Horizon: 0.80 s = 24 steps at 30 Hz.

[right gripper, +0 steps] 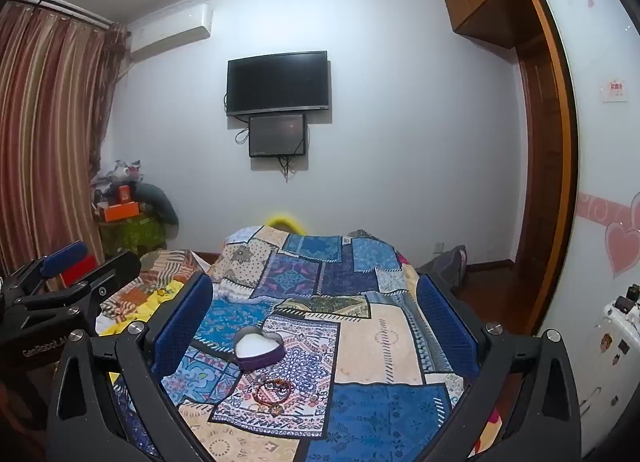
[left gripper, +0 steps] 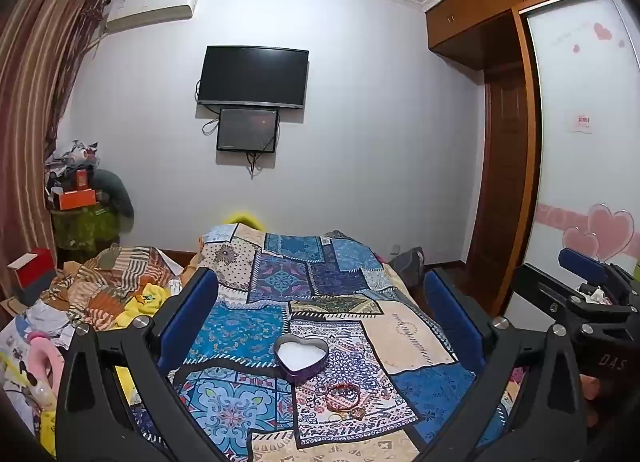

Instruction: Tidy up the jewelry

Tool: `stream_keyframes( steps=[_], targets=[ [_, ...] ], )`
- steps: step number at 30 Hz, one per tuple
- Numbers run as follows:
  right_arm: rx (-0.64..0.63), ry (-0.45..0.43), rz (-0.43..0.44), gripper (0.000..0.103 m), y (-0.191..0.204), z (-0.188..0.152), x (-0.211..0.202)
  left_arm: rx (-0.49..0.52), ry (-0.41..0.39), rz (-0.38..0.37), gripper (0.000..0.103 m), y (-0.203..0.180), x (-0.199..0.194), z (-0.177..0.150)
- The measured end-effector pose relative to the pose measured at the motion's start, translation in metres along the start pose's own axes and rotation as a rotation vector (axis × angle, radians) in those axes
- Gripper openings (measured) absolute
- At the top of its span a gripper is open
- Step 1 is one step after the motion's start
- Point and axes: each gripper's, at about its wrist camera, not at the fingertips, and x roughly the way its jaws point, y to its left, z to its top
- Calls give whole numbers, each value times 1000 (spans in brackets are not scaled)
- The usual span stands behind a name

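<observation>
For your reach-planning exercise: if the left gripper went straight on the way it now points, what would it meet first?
Judging by its wrist view, the left gripper, open and empty, aims over the patchwork bedspread. It would probably meet that cloth beyond the heart-shaped tin; depth is unclear.

Bed point(left gripper: 412, 326) with patchwork cover: heart-shaped tin point(left gripper: 301, 356), beaded bracelets point(left gripper: 342, 398) just beside it
</observation>
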Motion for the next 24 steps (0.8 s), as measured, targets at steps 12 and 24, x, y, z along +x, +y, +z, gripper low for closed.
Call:
stream_keyframes(
  steps=[12,24],
  targets=[
    [-6,10,-2,101,-2,0,1,1,8,11,103,8,2,-2],
    [2,35,-4,101,2,-6,7,-11,24,24,103,5,17,-6]
  ],
)
